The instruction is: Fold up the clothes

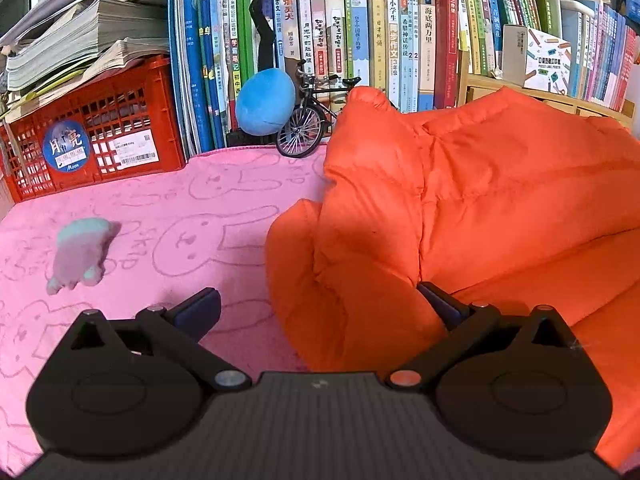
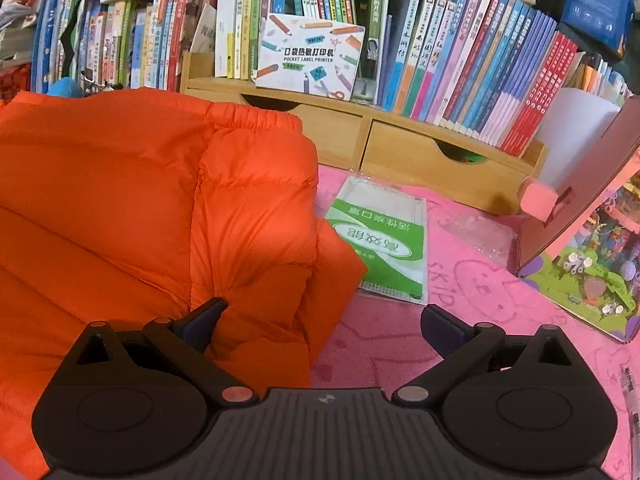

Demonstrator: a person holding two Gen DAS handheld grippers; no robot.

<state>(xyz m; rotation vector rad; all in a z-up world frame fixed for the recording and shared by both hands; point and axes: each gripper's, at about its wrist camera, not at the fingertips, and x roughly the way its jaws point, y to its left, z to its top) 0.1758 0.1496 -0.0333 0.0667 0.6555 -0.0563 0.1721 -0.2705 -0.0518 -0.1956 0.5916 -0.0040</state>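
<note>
A puffy orange down jacket [image 1: 460, 200] lies bunched on a pink rabbit-print blanket [image 1: 180, 220]. In the left wrist view my left gripper [image 1: 318, 304] is open, its fingers straddling the jacket's left edge, a sleeve fold between them. The right wrist view shows the same jacket [image 2: 140, 200], with its elastic cuff at the top. My right gripper [image 2: 322, 320] is open over the jacket's right edge; its left finger [image 2: 204, 320] rests against orange fabric, and the right finger [image 2: 442, 328] hangs above the pink blanket [image 2: 480, 280].
A red crate [image 1: 96, 140], blue plush ball [image 1: 266, 102], model bicycle [image 1: 312, 120] and small pastel plush [image 1: 80, 256] sit left of the jacket. A green-white packet [image 2: 384, 240], clear wrapper [image 2: 480, 232], toy box [image 2: 592, 248] and wooden drawer shelf [image 2: 400, 148] lie to the right. Bookshelves line the back.
</note>
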